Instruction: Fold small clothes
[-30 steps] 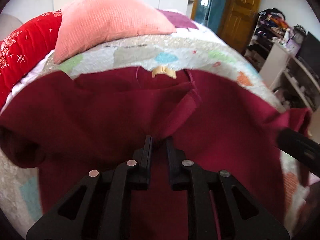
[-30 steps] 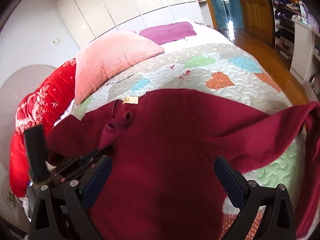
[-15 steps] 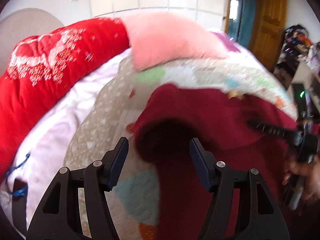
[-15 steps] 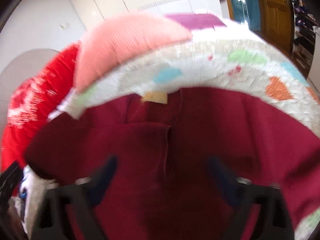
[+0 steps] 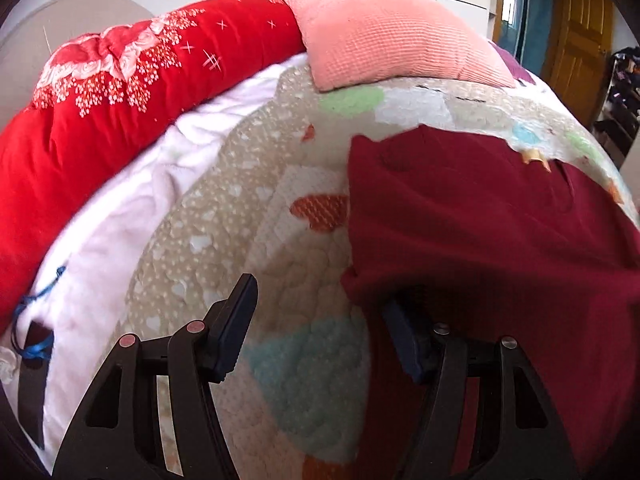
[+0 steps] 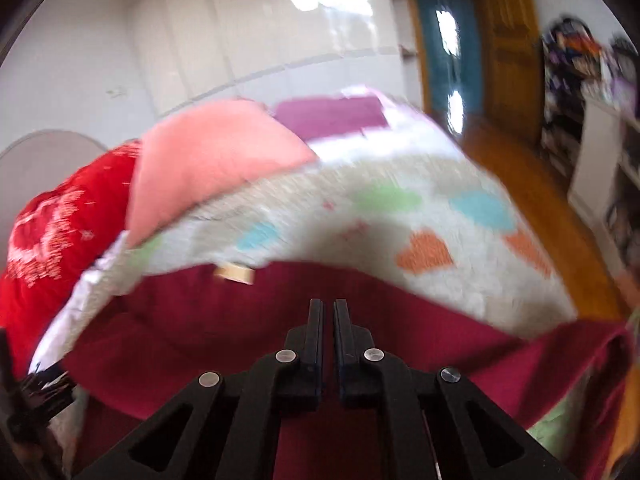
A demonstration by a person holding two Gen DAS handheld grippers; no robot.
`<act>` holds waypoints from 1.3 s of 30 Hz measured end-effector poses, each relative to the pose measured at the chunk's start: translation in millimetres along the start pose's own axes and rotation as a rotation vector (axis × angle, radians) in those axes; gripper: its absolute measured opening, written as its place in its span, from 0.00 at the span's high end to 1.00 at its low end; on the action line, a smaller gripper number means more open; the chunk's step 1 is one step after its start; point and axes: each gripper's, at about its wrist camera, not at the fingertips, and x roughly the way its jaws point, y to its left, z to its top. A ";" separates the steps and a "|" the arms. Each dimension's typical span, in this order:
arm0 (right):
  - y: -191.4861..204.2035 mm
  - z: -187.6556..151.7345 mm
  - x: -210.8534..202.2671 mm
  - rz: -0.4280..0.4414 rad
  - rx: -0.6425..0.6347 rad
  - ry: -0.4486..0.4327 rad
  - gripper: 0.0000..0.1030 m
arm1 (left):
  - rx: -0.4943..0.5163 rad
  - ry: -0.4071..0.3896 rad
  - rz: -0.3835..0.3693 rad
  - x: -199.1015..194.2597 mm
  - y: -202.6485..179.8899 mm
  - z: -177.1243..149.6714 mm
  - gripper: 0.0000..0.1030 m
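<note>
Since a second ago the left gripper (image 5: 316, 328) has let go of the sweater (image 5: 480, 232), swung out to its left edge and spread its jaws, while the right gripper (image 6: 324, 320) has pressed its jaws together over the cloth; whether they pinch fabric I cannot tell.

The sweater lies flat on the bed (image 5: 256, 216), collar away from the camera. Its folded left edge runs straight ahead of the left jaws, and the right-hand jaw is already tucked under the fold. The left gripper is nearer that edge.

A tan neck label (image 6: 234, 273) shows, too blurred to read.
</note>
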 end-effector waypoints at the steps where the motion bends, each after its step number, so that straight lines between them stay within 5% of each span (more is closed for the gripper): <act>1: -4.8 -2.7 12.9 -0.009 0.009 0.037 0.96 | -0.004 0.001 -0.015 -4.9 1.0 -0.8 0.38; 4: -13.3 -15.9 36.9 -0.053 -0.007 0.121 0.96 | 0.001 -0.016 -0.037 -29.9 8.4 -7.9 0.38; 8: -23.2 -14.8 9.1 -0.003 0.027 0.088 0.92 | -0.017 -0.045 -0.037 -47.9 17.1 -6.2 0.39; 9: -18.6 -15.8 4.6 0.001 0.011 0.090 0.87 | -0.024 -0.052 -0.041 -49.2 17.0 -3.5 0.39; 11: -9.2 -18.6 0.9 0.007 -0.029 0.132 0.52 | -0.021 -0.063 -0.038 -48.2 12.2 1.8 0.39; 14: -1.5 -30.0 -4.3 0.090 -0.050 0.184 0.52 | 0.004 -0.067 -0.037 -40.3 -2.8 8.5 0.38; 19: 6.9 -51.5 12.3 0.027 -0.158 0.236 0.55 | 0.027 -0.029 -0.016 -12.3 -20.9 15.2 0.38; 22: 11.3 -53.1 10.6 0.039 -0.190 0.200 0.95 | 0.003 0.075 -0.009 12.5 -21.2 10.0 0.38; 29: 32.7 -6.2 -19.0 -0.009 -0.296 -0.011 0.95 | -0.077 -0.006 -0.030 0.6 -21.7 13.1 0.38; 32: 32.4 5.1 -9.7 -0.088 -0.316 -0.059 0.95 | -0.055 0.034 -0.021 14.8 -36.4 11.1 0.38; 34: 26.0 2.3 13.6 -0.127 -0.322 -0.039 0.94 | -0.039 0.059 -0.010 22.8 -42.5 7.6 0.38; 37: 6.1 -6.7 47.2 -0.133 -0.266 0.157 0.92 | -0.038 0.038 -0.019 15.1 -41.2 6.2 0.38; 39: 0.2 -8.7 23.7 -0.099 -0.230 0.093 0.86 | -0.042 0.032 -0.029 9.9 -39.6 6.7 0.38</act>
